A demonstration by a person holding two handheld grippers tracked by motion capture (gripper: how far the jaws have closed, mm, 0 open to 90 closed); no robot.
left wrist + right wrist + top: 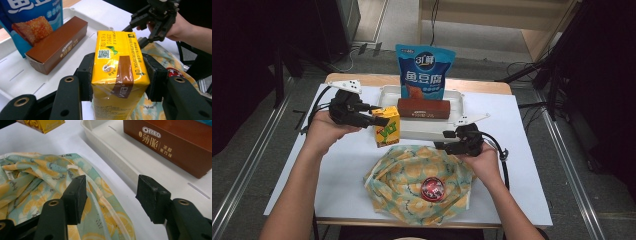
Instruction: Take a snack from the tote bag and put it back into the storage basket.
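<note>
Left gripper has its pads pinching the yellow drink carton on its two narrow sides, about midway up, and the carton hangs just above the bench, between the tray's near left corner and the cloth bag. That carton looks like a stiff little brick, probably full and fairly heavy for its size; the waxy faces could slip, and squeezing hard might dent the walls, so a firm hold across flat sides is the sensible one. A straw packet sits taped along one face, best left clear of the pads.

Over to the right gripper: jaws spread apart, nothing between the pads, hovering over the far right rim of the cloth bag. The bag, printed with lemons, lies slumped near the bench's front edge with a round red tin inside its mouth. It is soft and floppy, so it will sag away from a push; the hemmed rim is the place to take hold and lift the mouth open.

Beyond them, the white tray sits toward the back edge, carrying a brown biscuit box and an upright blue snack pouch.
</note>
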